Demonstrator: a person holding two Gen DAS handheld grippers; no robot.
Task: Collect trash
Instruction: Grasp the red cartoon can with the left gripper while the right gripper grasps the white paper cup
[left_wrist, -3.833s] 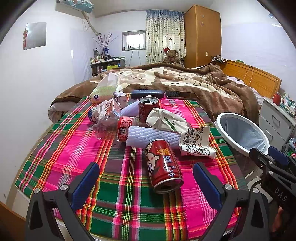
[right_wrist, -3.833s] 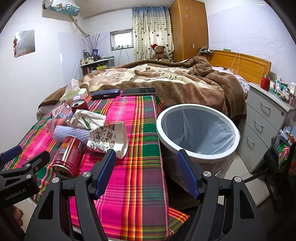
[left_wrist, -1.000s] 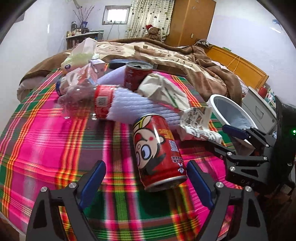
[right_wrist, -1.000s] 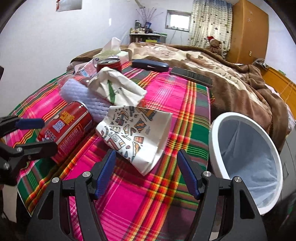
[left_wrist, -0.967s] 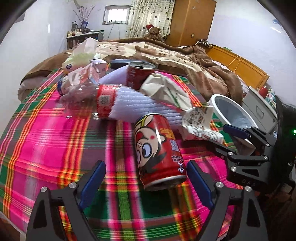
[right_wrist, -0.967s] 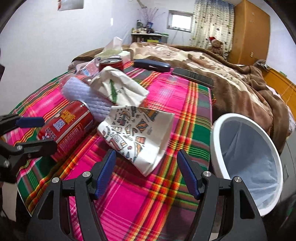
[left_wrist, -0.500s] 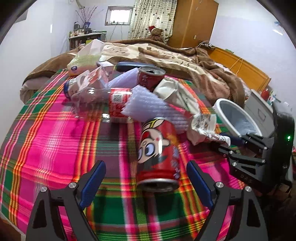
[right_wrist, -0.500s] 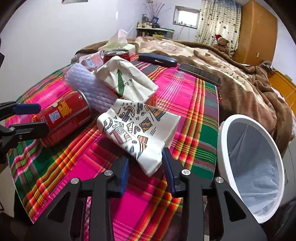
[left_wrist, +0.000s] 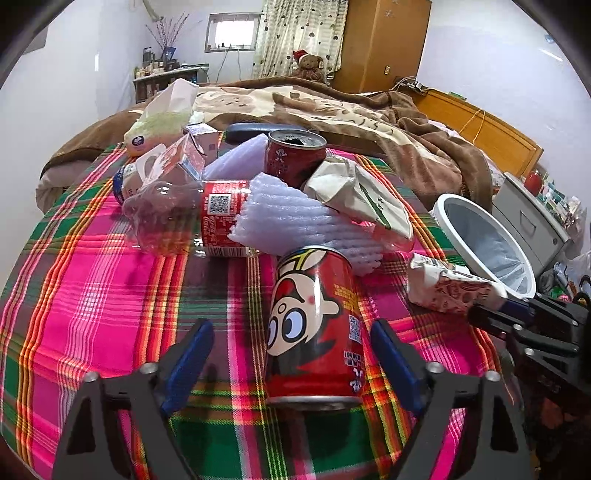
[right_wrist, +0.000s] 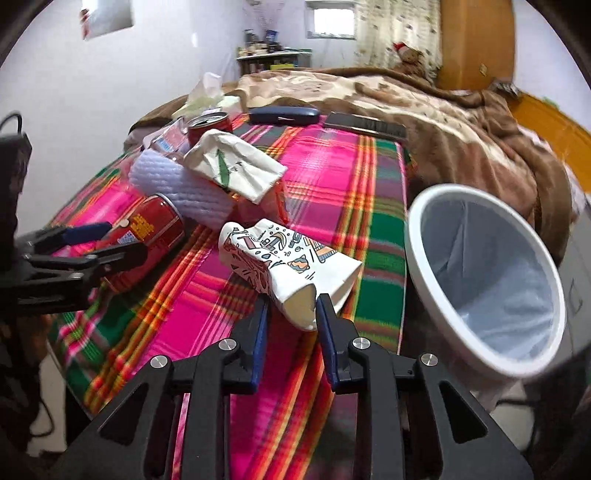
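While the right gripper (right_wrist: 291, 320) has just been closing, its blue pads now pinch the near end of the patterned paper cup (right_wrist: 286, 264), squashed flat, white with doodle print, lying on its side on the plaid cloth (right_wrist: 325, 177). Cup's open mouth faces the camera between the pads. White round bin (right_wrist: 480, 273) with a thin pale liner sits just right of the cup, beside the cloth's edge, rim tilted toward the camera.

Left gripper (left_wrist: 291, 356) has also been closing its jaws but they stand partly open, either side of the red drink can (left_wrist: 314, 325); small gaps show between each pad and the can, no contact visible. Can is a smooth metal cylinder with a cartoon face, lying on its side, base end toward the camera.

Behind it, a heap: ribbed white foam sleeve (left_wrist: 295, 221), crumpled clear plastic bottle (left_wrist: 177, 214) with red label, upright open red can (left_wrist: 295, 155), creased beige paper bag (left_wrist: 358, 192), small cartons at the left, soft tissue pack (left_wrist: 162, 118) farther back. Dark glasses case (right_wrist: 282, 114) and flat black phone (right_wrist: 364, 125) lie at the cloth's far edge against a fuzzy brown blanket (right_wrist: 424, 96).
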